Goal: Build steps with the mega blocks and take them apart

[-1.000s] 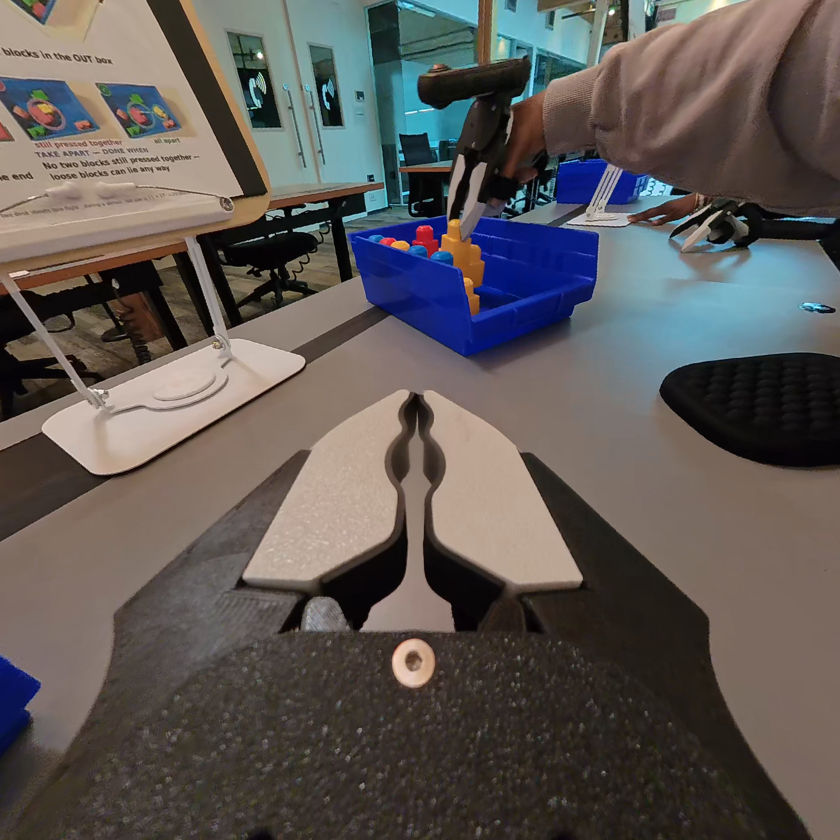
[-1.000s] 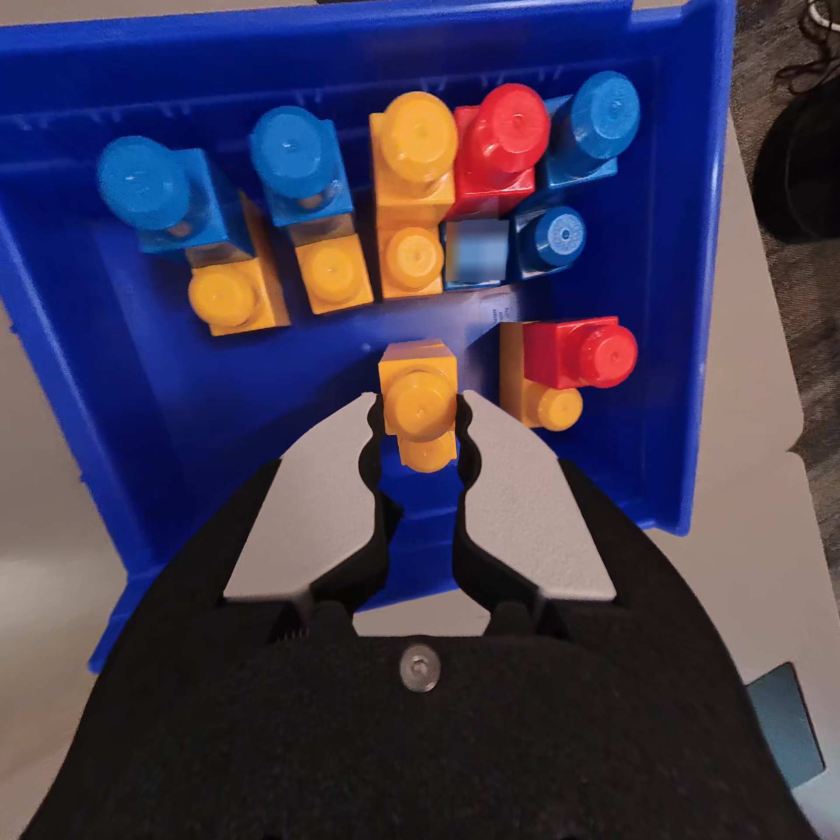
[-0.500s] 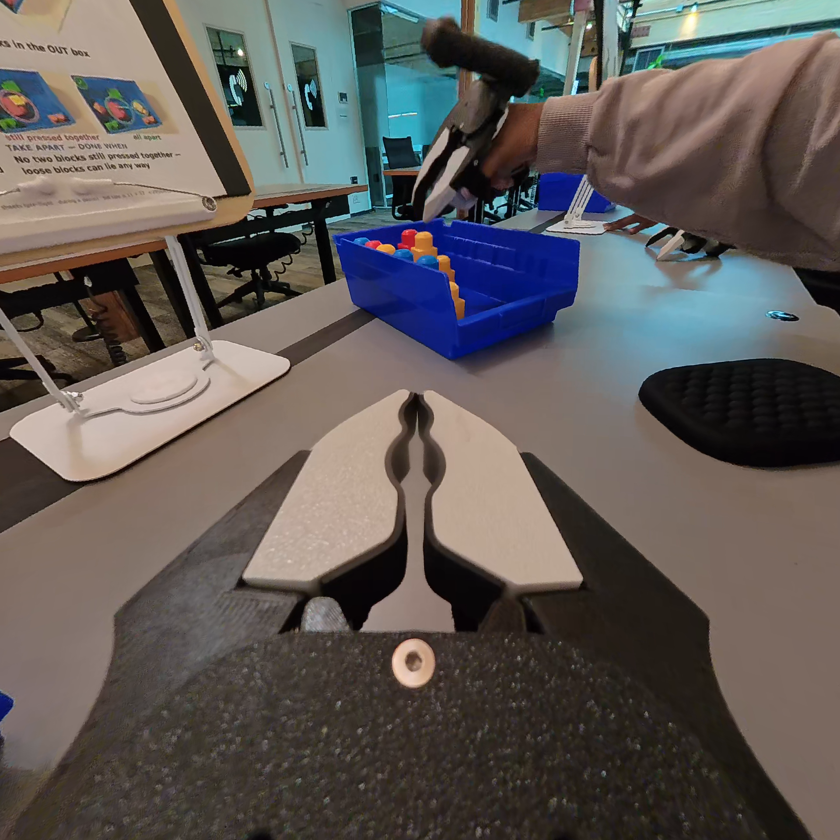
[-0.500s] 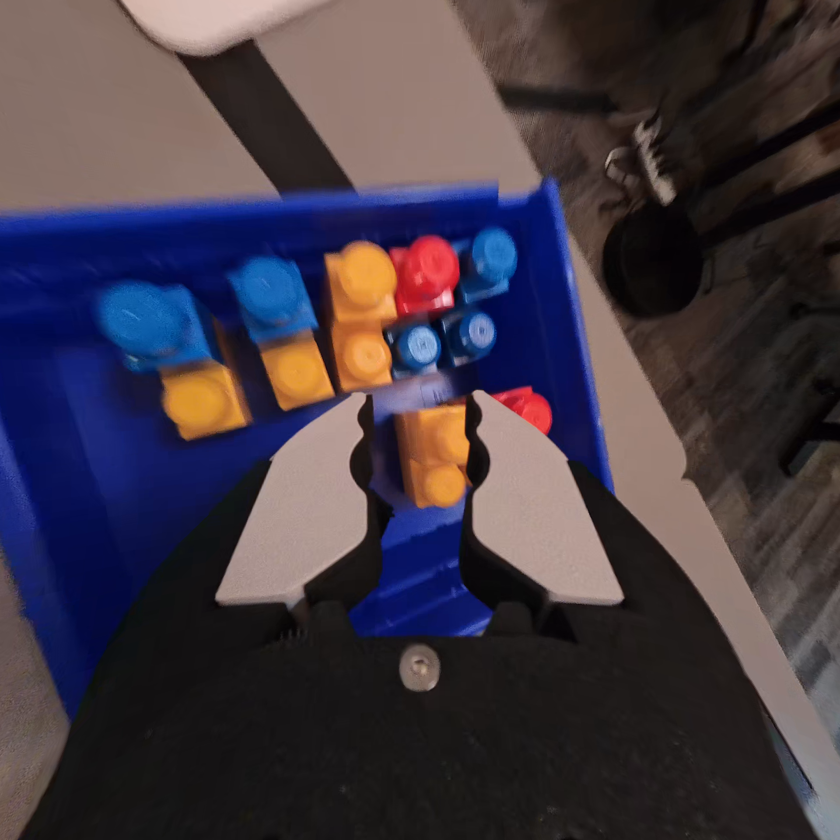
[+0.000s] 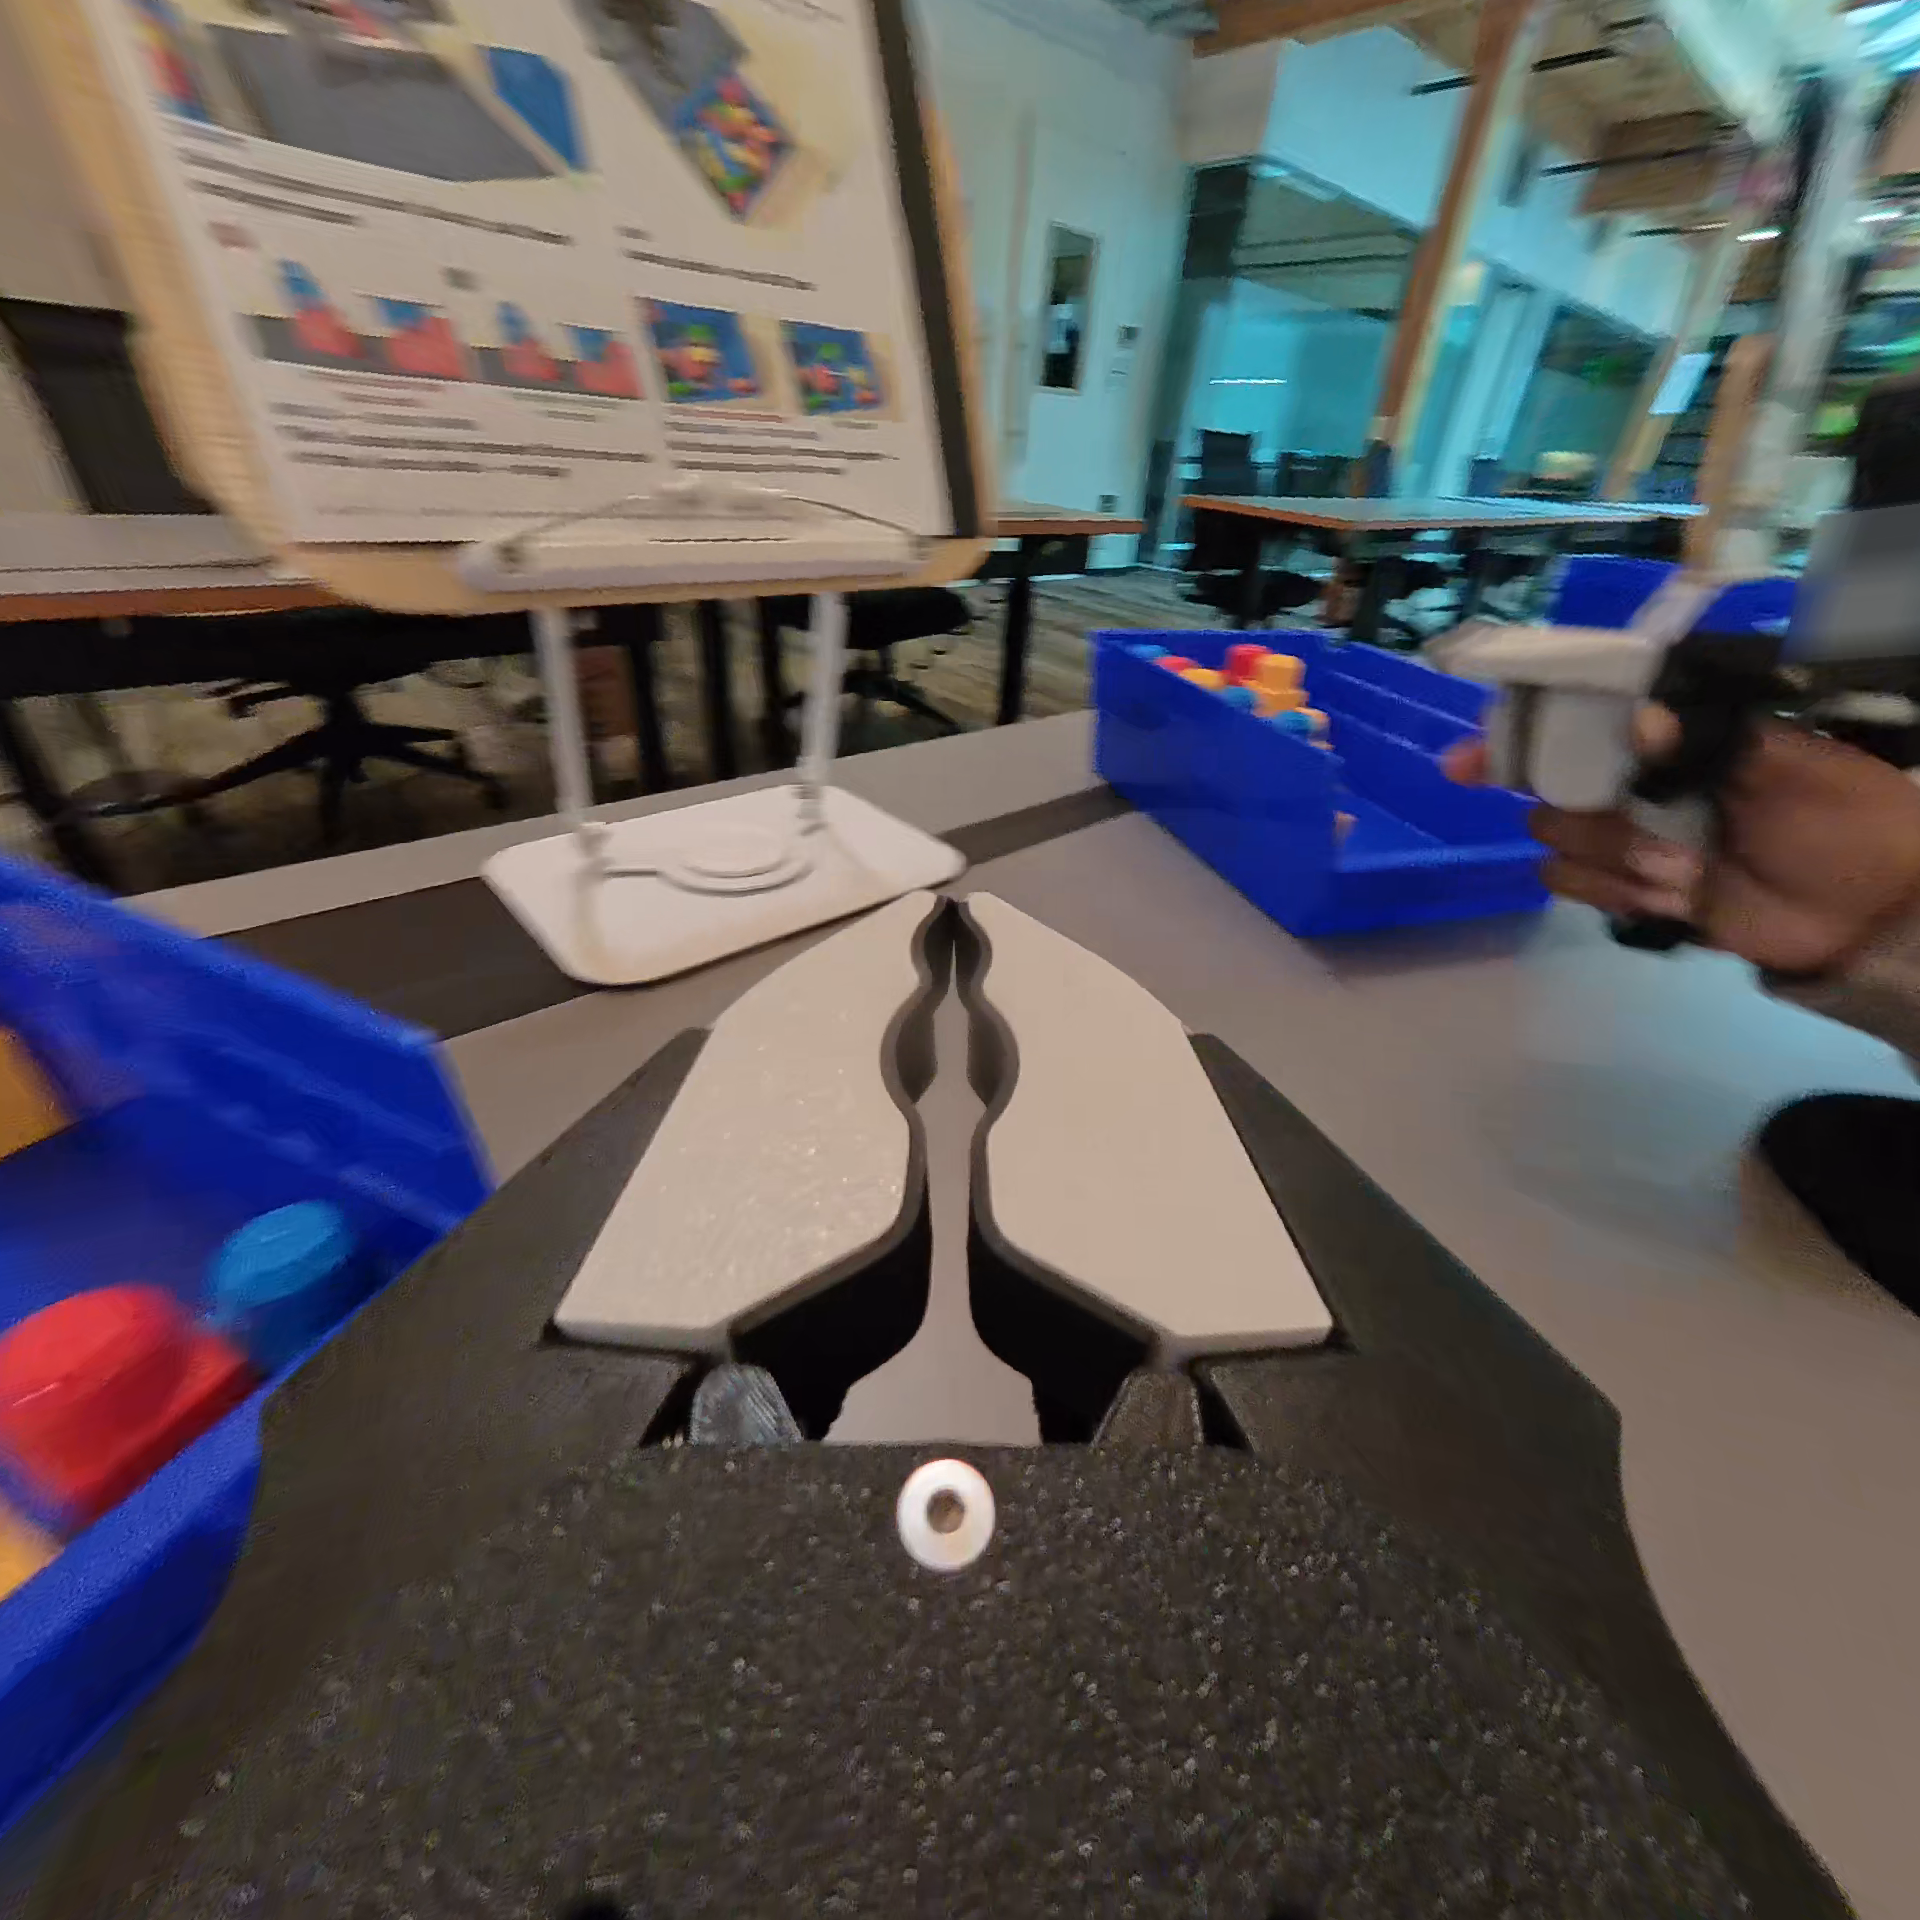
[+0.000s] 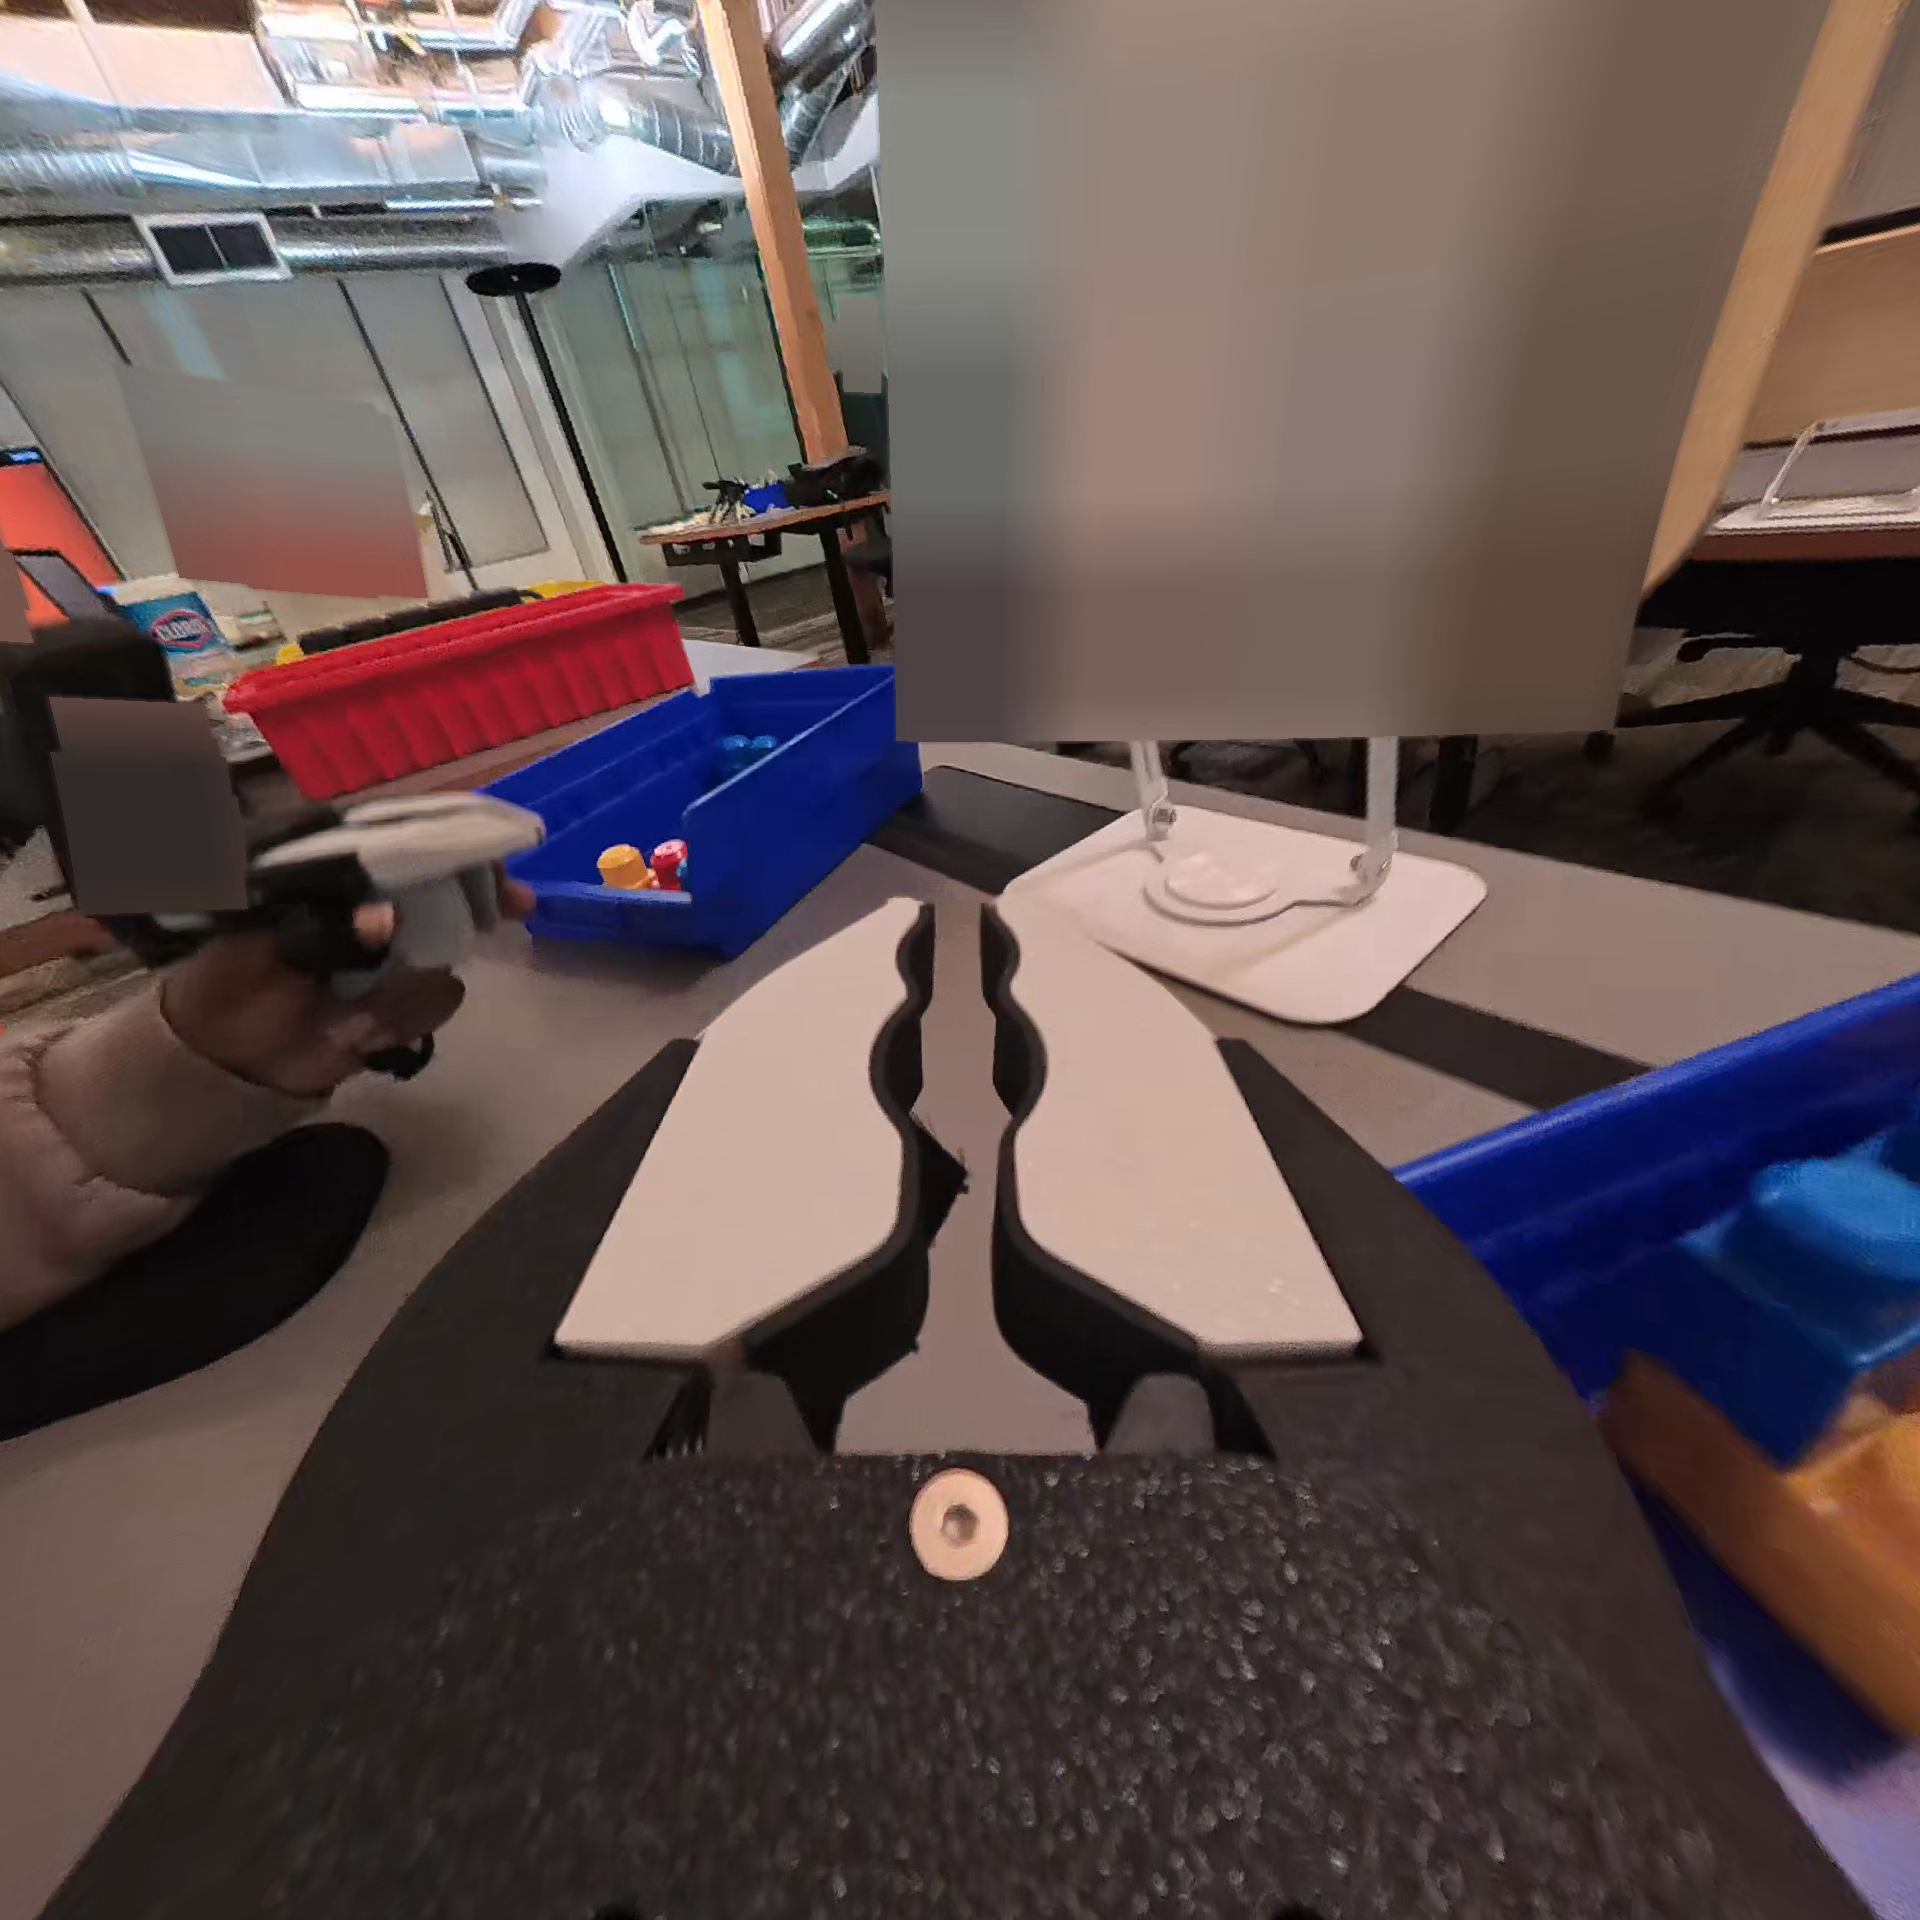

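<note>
My left gripper (image 5: 954, 912) is shut and empty, low over the grey table, pointing at the white stand base (image 5: 727, 883). A blue bin (image 5: 260, 1049) at its left holds a red block (image 5: 94, 1382) and a blue block (image 5: 281, 1257). The far blue bin (image 5: 1247, 800) holds stacked yellow, red and blue blocks (image 5: 1262, 675). My right gripper (image 6: 954, 914) is empty, nearly shut with a narrow slit, beside that bin (image 6: 1662, 1101), where a blue block (image 6: 1829, 1247) and an orange block (image 6: 1818, 1507) show. The other bin (image 6: 769, 831) shows a yellow block (image 6: 621, 862).
An instruction sheet stands on a white stand (image 6: 1247, 914) between the two bins. Black padded mats (image 6: 187, 1247) (image 5: 1860, 1174) lie on the near table. A red bin (image 6: 468, 675) sits behind the left bin. Office desks and chairs stand beyond the table edge. There is about 25 cm between the tips of the two grippers.
My right gripper let go of the yellow stack, left the bin and dropped low over the table, closing up. My left gripper swung left, bringing the left bin into view.
</note>
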Demonstrator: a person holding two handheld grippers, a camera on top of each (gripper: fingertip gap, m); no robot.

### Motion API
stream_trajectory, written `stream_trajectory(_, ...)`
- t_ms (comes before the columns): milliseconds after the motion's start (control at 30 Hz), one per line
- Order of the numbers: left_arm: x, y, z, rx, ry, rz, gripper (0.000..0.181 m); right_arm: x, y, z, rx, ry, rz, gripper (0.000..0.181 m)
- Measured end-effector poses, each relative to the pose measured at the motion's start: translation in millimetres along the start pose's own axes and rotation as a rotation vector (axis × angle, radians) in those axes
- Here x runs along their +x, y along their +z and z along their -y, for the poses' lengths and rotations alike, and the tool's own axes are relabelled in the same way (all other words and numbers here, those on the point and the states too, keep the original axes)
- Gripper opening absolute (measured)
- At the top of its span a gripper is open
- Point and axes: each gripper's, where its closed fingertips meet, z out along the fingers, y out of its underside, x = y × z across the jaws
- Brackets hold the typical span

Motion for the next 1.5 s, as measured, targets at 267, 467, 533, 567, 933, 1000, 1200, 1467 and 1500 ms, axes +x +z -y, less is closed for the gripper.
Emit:
stream_trajectory(267,-137,-53,12,-0.198,-0.006,0.529,0.005,-18,3,-43,-0.016,-0.033,0.028,0.000)
stream_trajectory(467,-203,-29,-1,-0.425,-0.058,0.572,0.032,-27,4,-47,-0.021,-0.021,0.079,0.000)
stream_trajectory(533,-222,-11,-12,-0.487,-0.073,0.583,0.037,-30,3,-47,-0.017,-0.024,0.086,0.000)
stream_trajectory(567,-232,-2,-19,-0.520,-0.080,0.596,0.038,-30,3,-46,-0.014,-0.029,0.084,0.000)
stream_trajectory(933,-314,48,-74,-0.671,-0.213,0.703,0.037,-30,-4,-36,0.013,-0.051,0.080,0.001)
stream_trajectory(1000,-322,51,-80,-0.692,-0.232,0.701,0.034,-31,-4,-35,0.013,-0.045,0.089,0.001)
stream_trajectory(1200,-329,54,-82,-0.699,-0.213,0.659,0.030,-30,-3,-38,-0.004,-0.041,0.096,0.002)
stream_trajectory(1467,-292,25,7,-0.554,0.044,0.617,0.029,-26,-5,-37,0.002,-0.040,0.084,0.002)
stream_trajectory(1500,-275,23,25,-0.512,0.084,0.571,0.029,-26,-5,-37,0.002,-0.040,0.085,0.002)
